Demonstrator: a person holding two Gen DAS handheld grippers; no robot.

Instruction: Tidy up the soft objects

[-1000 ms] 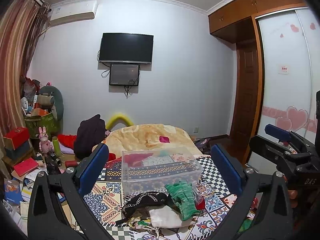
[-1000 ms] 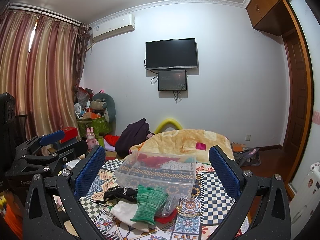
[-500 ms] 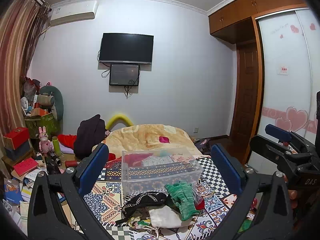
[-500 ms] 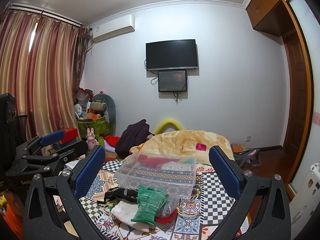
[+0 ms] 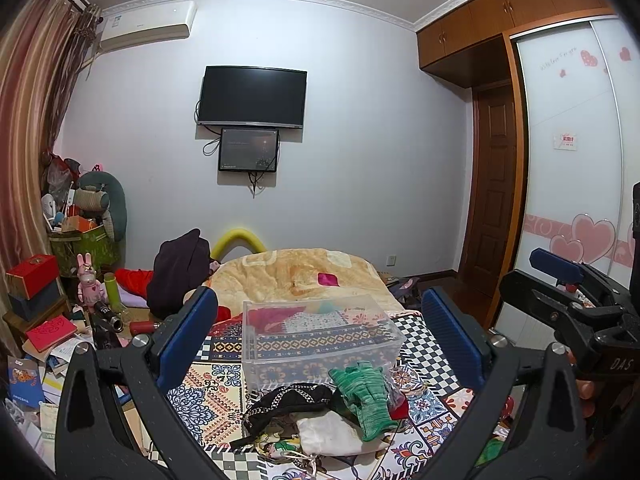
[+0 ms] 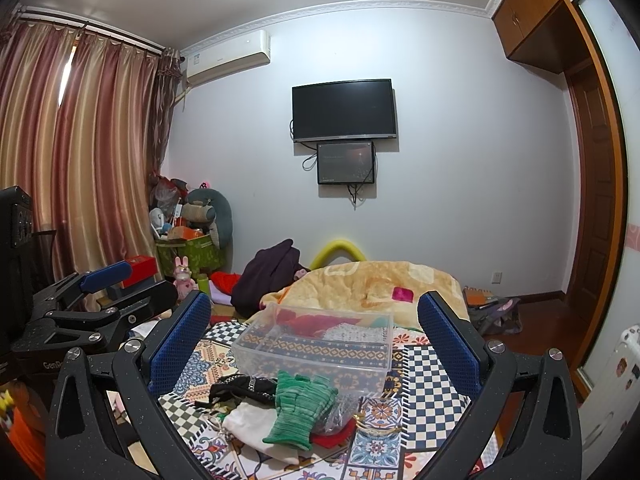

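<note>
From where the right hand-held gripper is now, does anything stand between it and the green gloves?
Nothing visible does. The right hand-held gripper is open, and the green gloves lie on top of the pile, in front of the clear box.

The room was evenly and rather dimly lit, the light soft and cool on the pale wall [image 5: 360, 168], with no hard shadows anywhere. A thin bright strip showed through the curtains [image 6: 68, 76] in the right wrist view — daylight leaking in. Both views were strongly bent by the fisheye lens: the ceiling moulding [image 6: 360, 6] curved, the wardrobe [image 5: 568, 160] bowed, and the corners fell off into black vignette. The television [image 5: 252, 96] was dark and without glare. The centre was sharp; the near lower left corner of the right wrist view smeared into blur.
</note>
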